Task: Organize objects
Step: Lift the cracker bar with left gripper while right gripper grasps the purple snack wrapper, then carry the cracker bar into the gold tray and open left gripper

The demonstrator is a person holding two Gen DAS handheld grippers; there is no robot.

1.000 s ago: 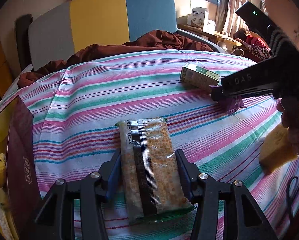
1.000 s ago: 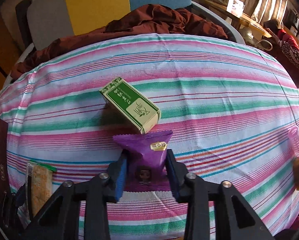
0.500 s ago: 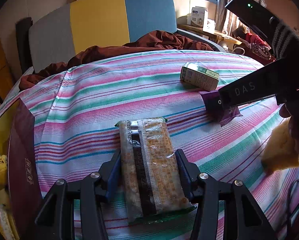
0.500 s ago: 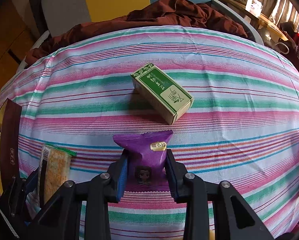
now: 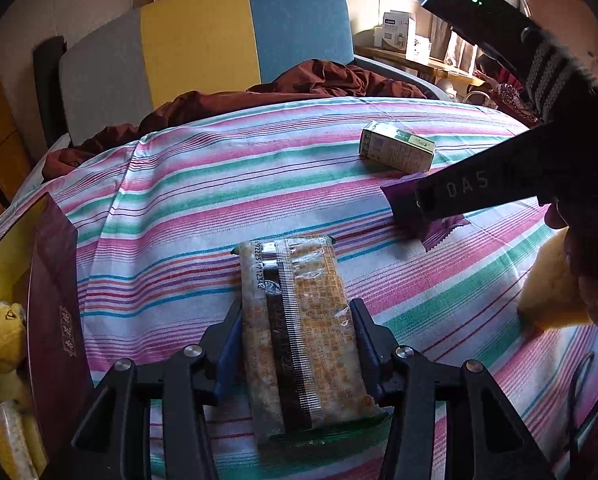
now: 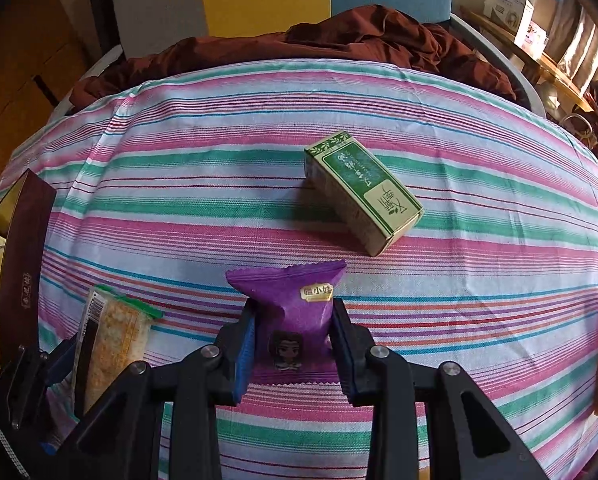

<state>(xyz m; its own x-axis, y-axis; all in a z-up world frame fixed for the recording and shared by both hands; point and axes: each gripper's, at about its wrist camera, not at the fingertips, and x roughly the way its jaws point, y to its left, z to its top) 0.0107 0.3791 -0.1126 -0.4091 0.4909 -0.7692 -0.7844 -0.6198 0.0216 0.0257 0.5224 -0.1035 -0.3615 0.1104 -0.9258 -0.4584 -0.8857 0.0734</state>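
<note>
Slippage threatens: left gripper (image 5: pixel 297 334) clamps the glossy cracker pack (image 5: pixel 299 332); right gripper (image 6: pixel 293 340) clamps the purple pouch (image 6: pixel 291 308), green box (image 6: pixel 363 190) at one o'clock.

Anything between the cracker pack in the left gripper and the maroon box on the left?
Nothing visible. The cracker pack sits clamped in the left gripper; only bare striped sheet lies between it and the maroon box.
</note>
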